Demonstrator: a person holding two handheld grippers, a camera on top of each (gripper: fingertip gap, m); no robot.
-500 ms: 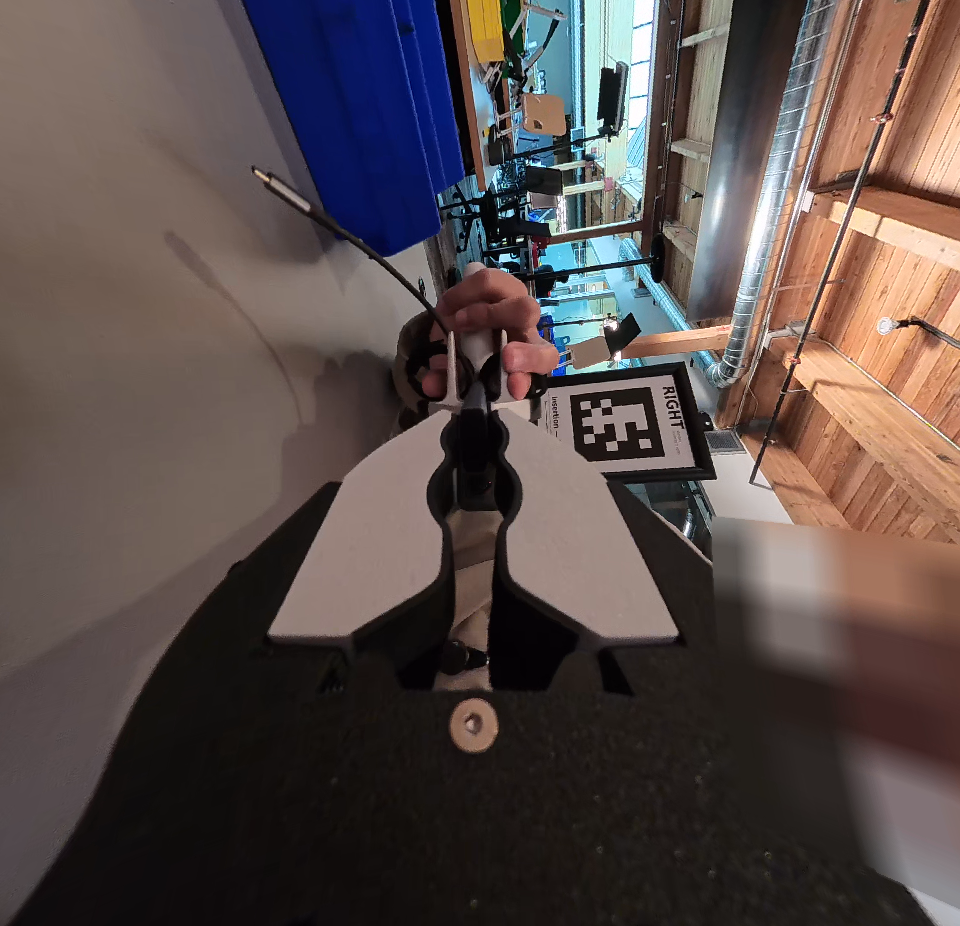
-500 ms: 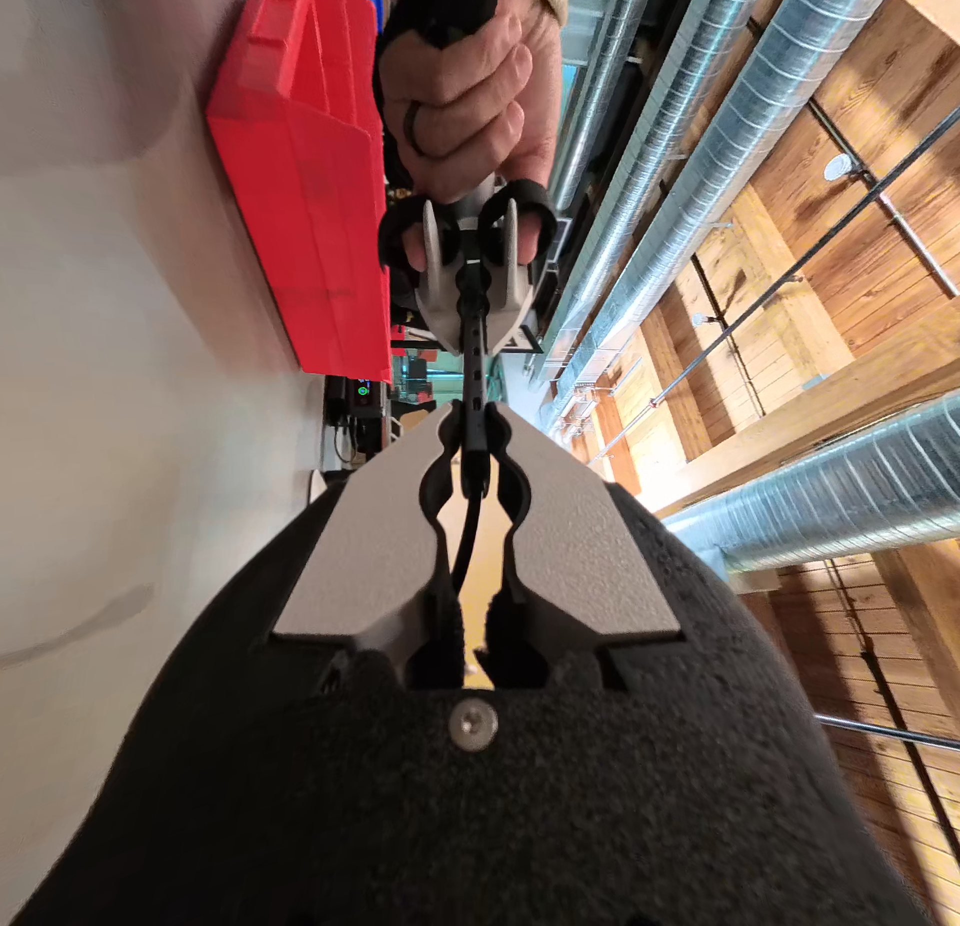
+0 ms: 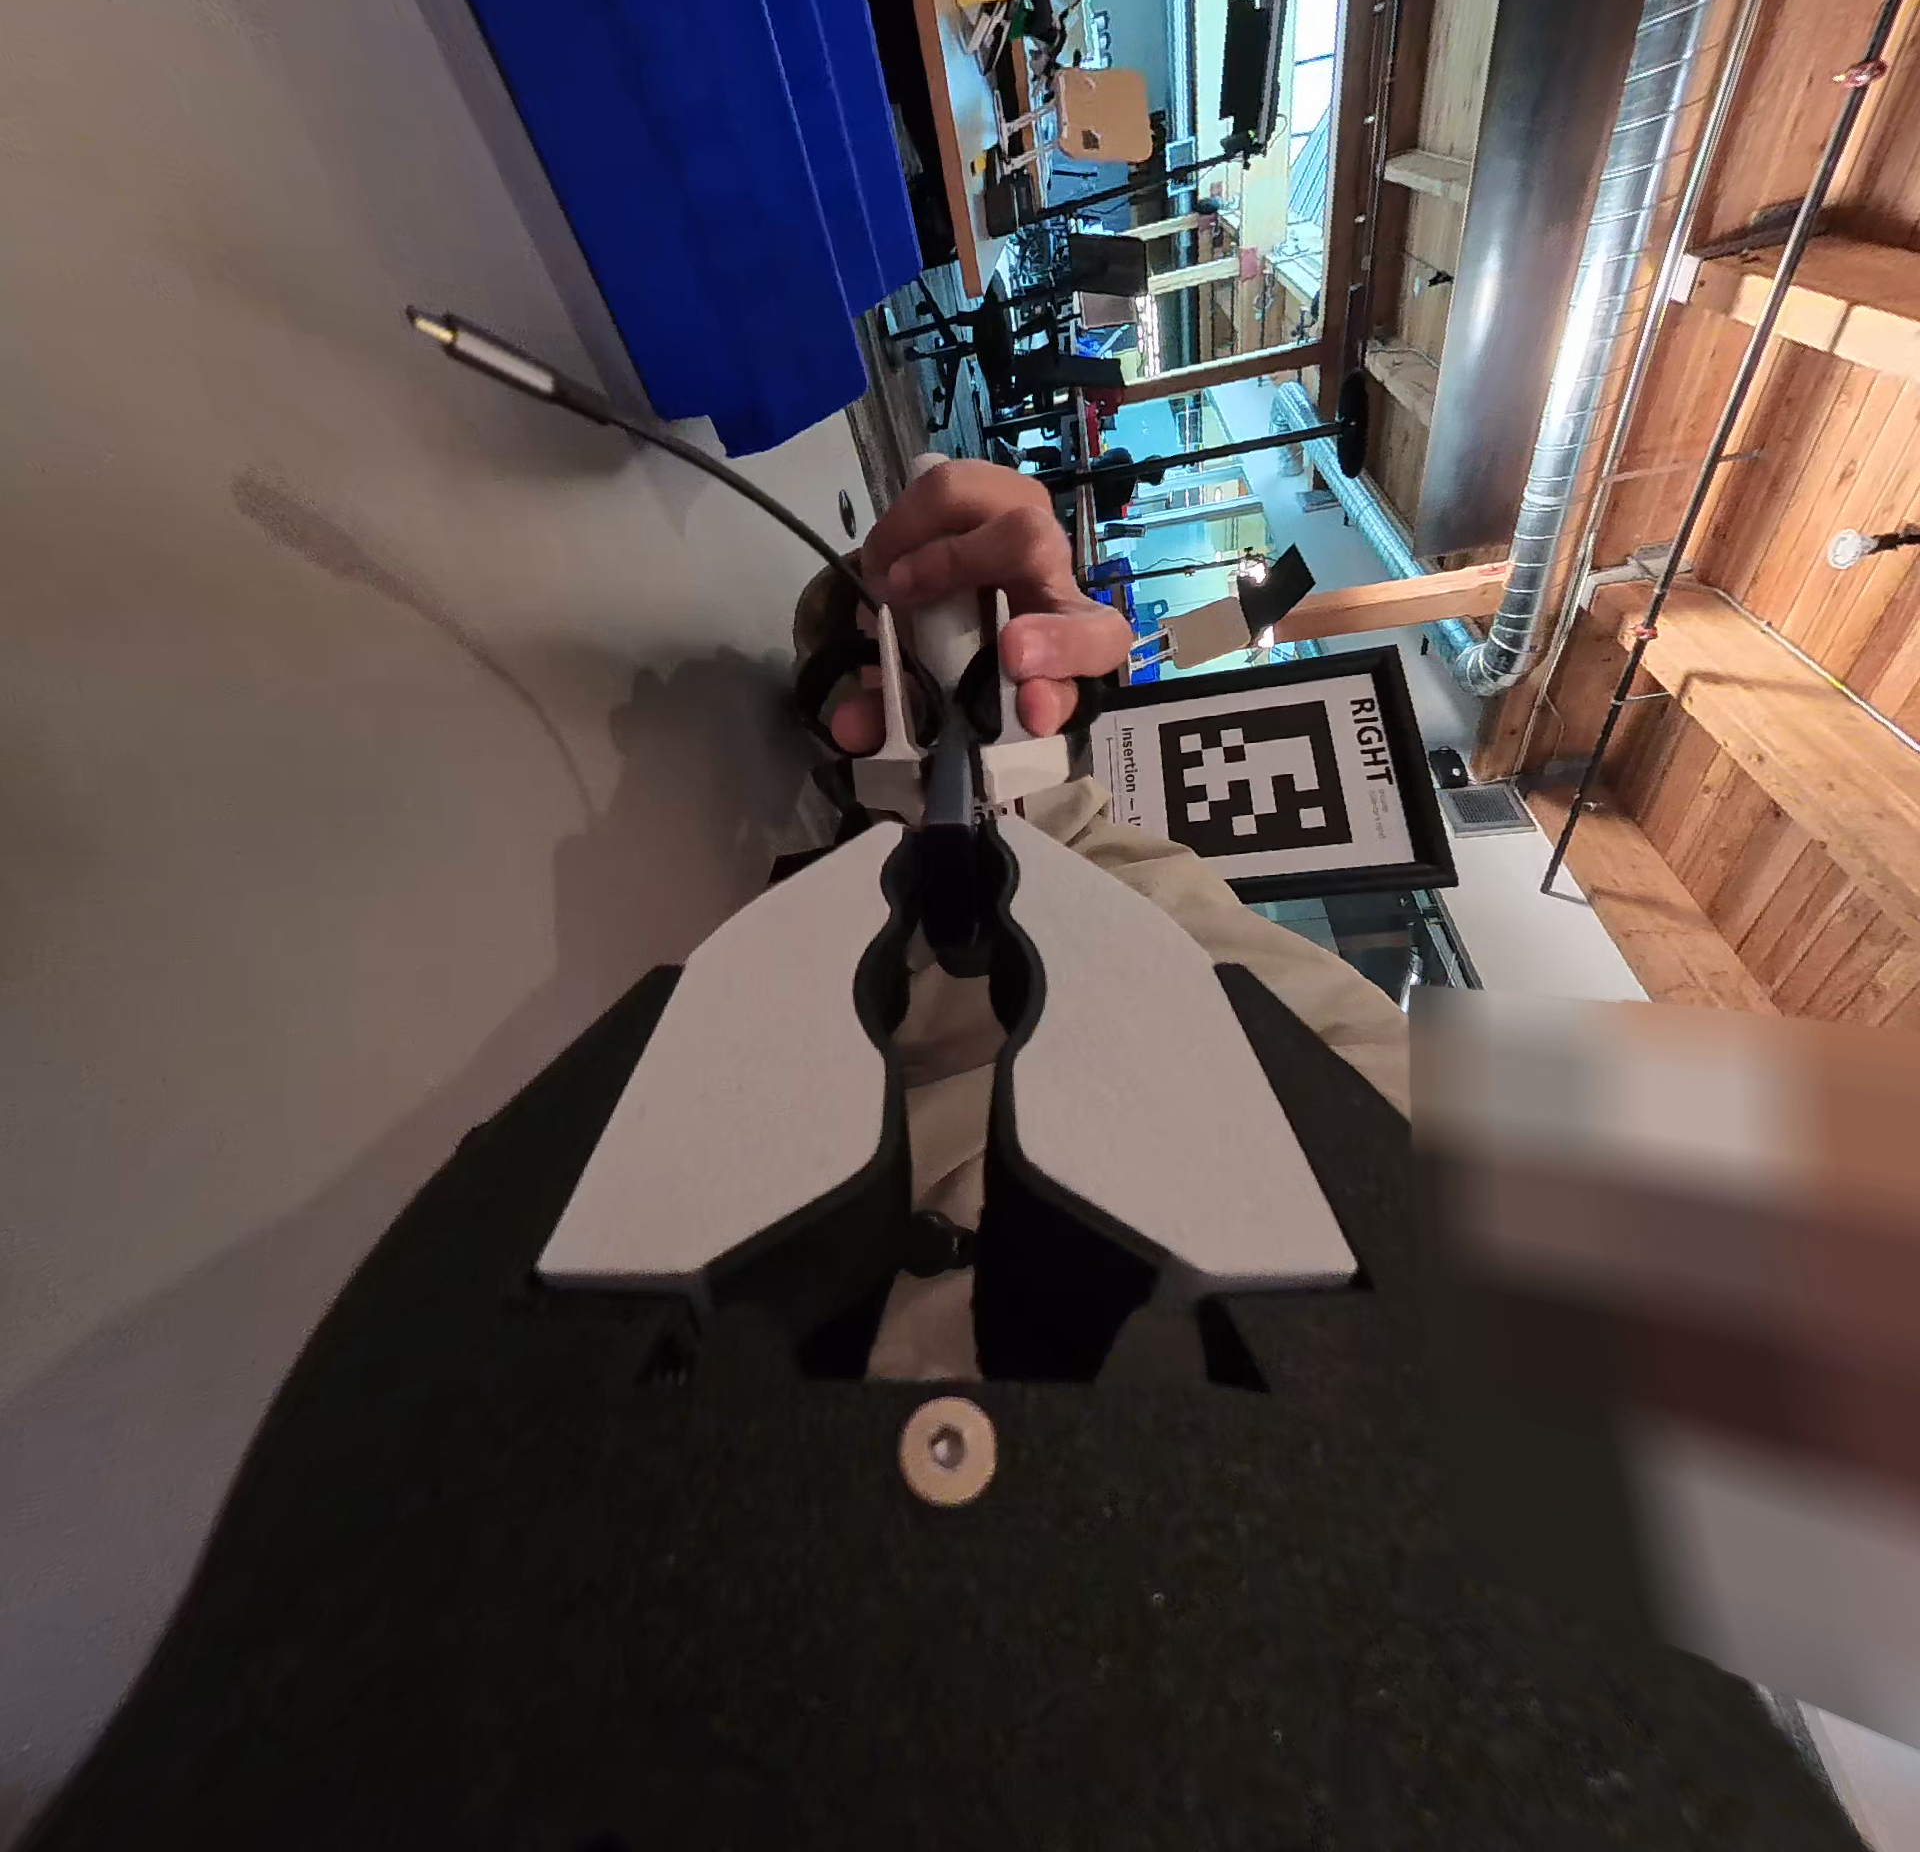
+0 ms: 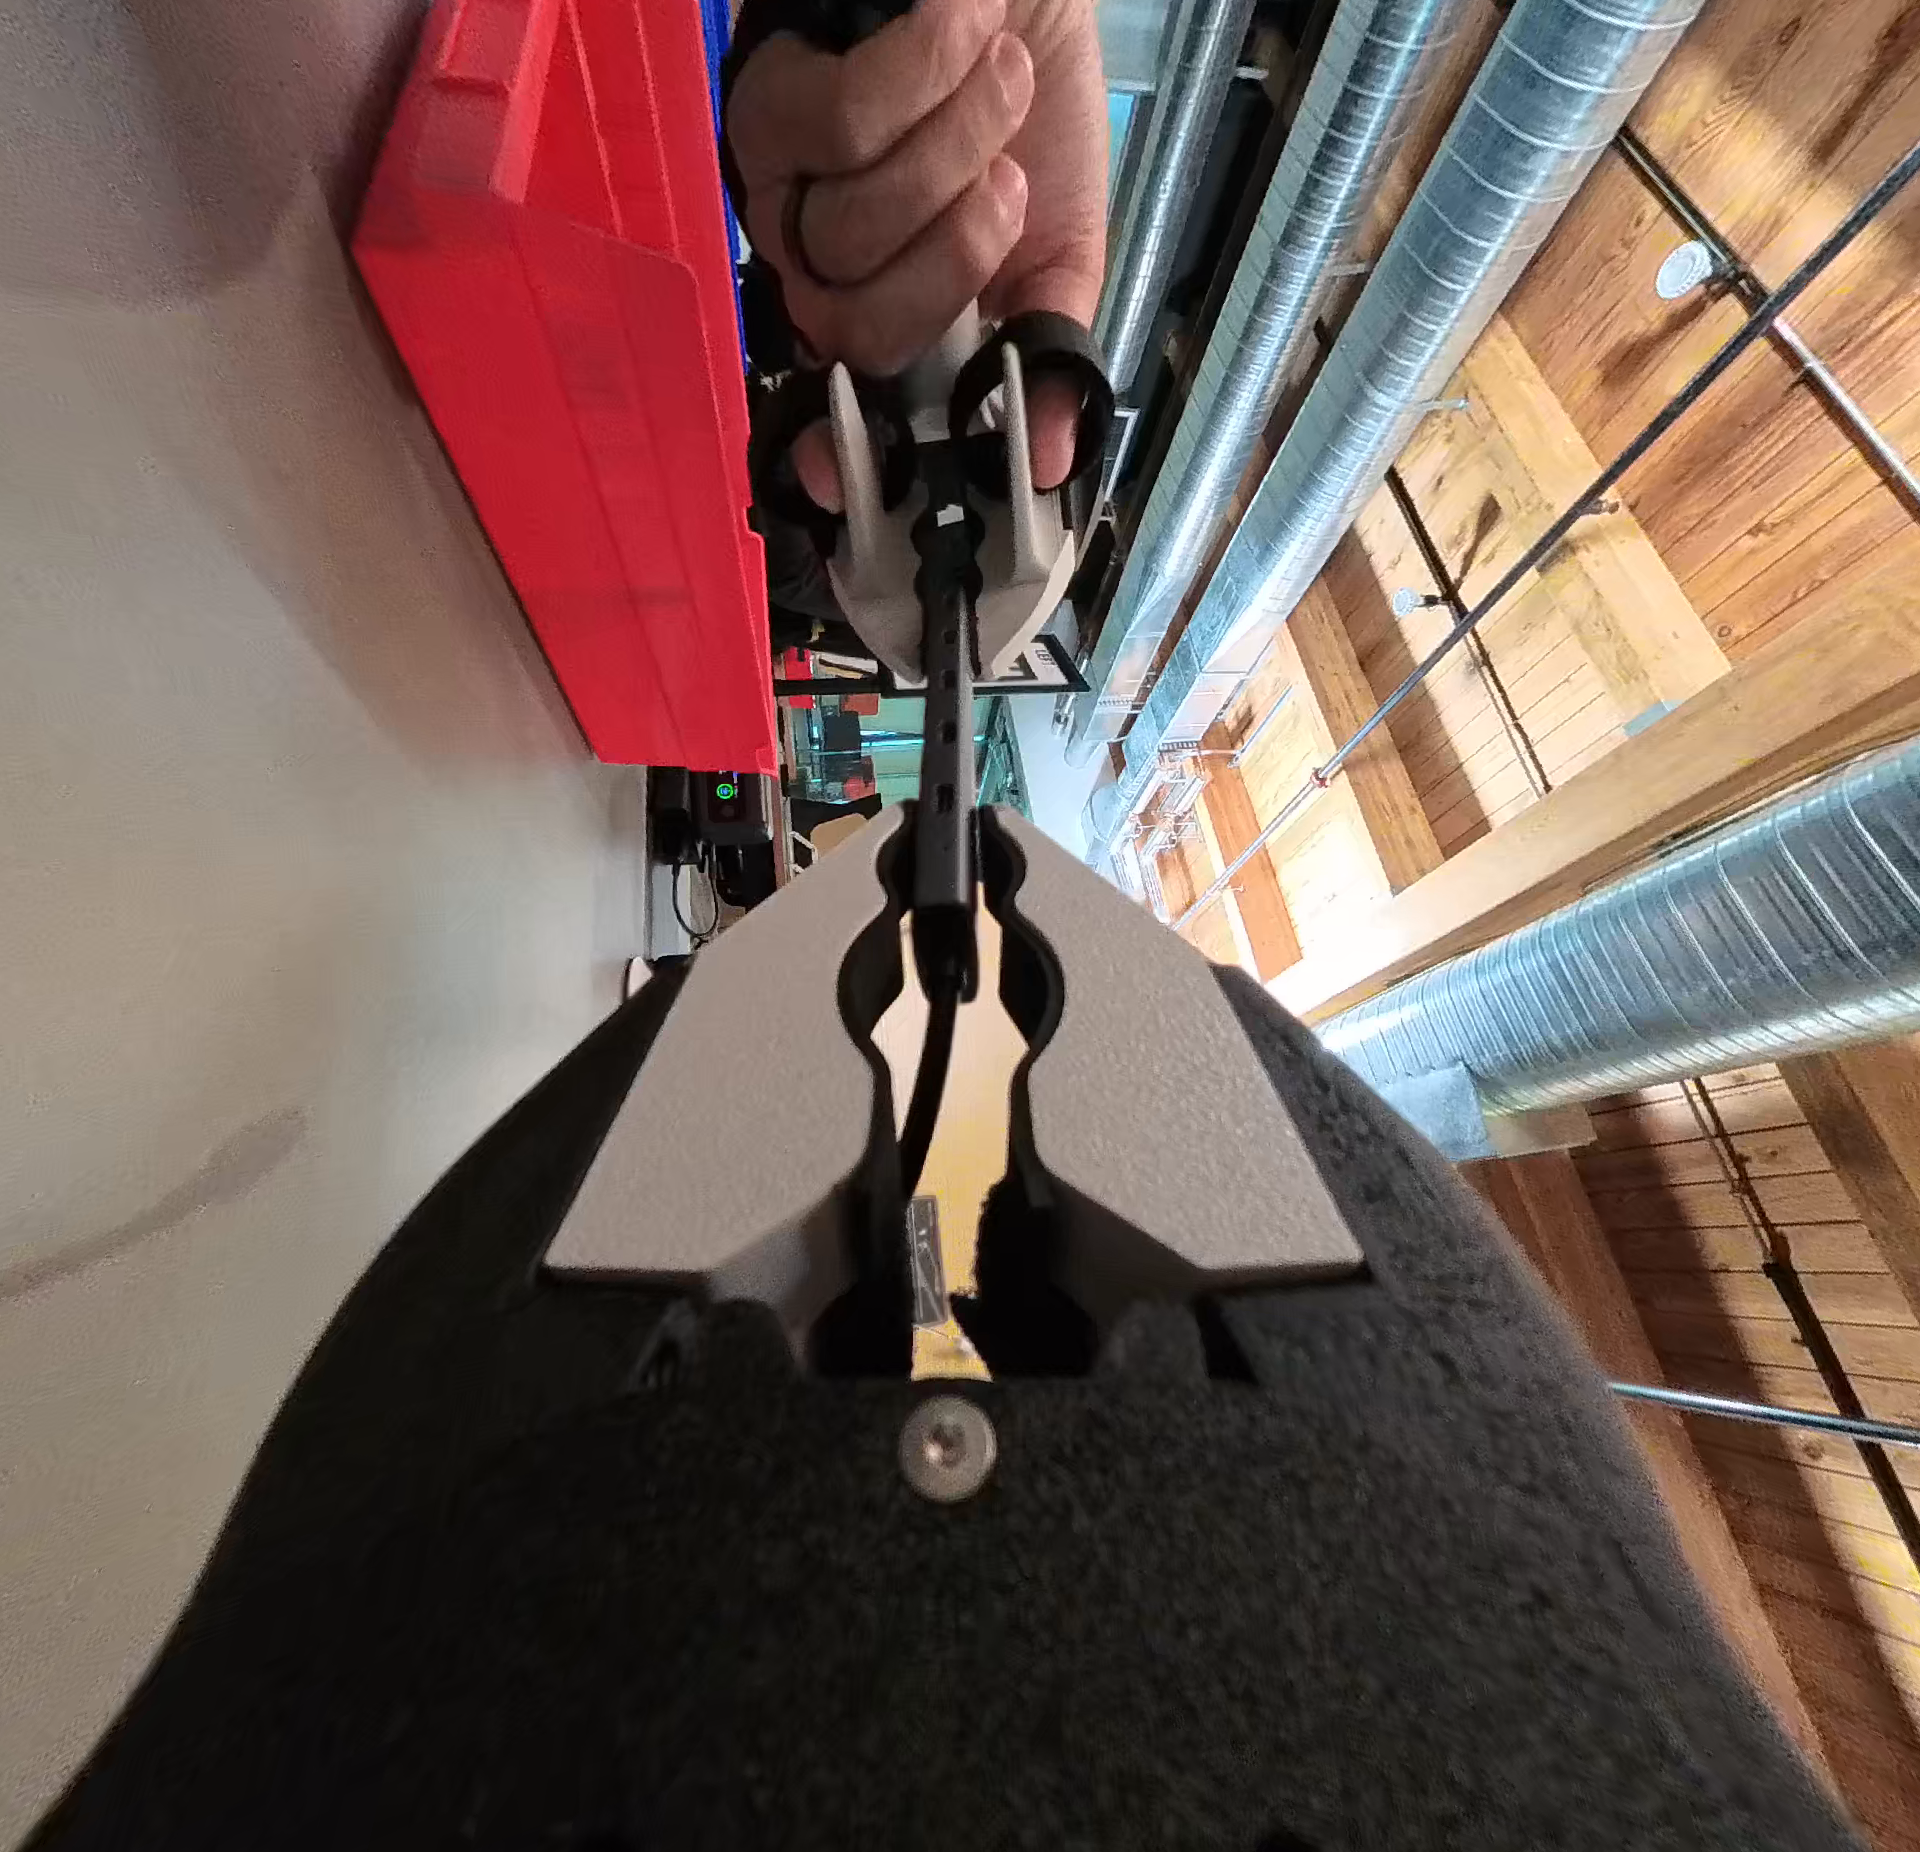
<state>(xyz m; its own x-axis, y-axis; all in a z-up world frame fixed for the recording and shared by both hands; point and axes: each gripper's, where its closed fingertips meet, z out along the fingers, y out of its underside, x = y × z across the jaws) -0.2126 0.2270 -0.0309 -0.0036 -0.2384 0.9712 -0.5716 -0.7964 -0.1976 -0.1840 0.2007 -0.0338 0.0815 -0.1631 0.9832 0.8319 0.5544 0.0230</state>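
My left gripper (image 3: 948,846) is shut on one end of a slim black hub (image 3: 951,909). My right gripper (image 4: 940,826) is shut on the other end of the same hub (image 4: 943,753), a narrow bar with small ports along it. The two grippers face each other, close together. The right gripper (image 3: 940,732) shows in the left wrist view, held by a hand (image 3: 966,555). The left gripper (image 4: 940,566) shows in the right wrist view. A thin black cable (image 4: 925,1096) runs from the hub back between my right fingers. Its metal plug (image 3: 468,342) hangs free above the pale table.
Both views are turned sideways, with the pale table (image 3: 208,867) at the left. A blue bin (image 3: 707,161) and a red bin (image 4: 582,348) stand on it. A framed sign with a black-and-white marker (image 3: 1268,774) stands behind the right gripper. Ducts and wooden boards fill the right side. My hands' fingertips stand some 5 cm from each other.
Both grippers keep their hold on the hub. The free plug end of the cable has swung slightly to the left in the left wrist view. Little else differs.
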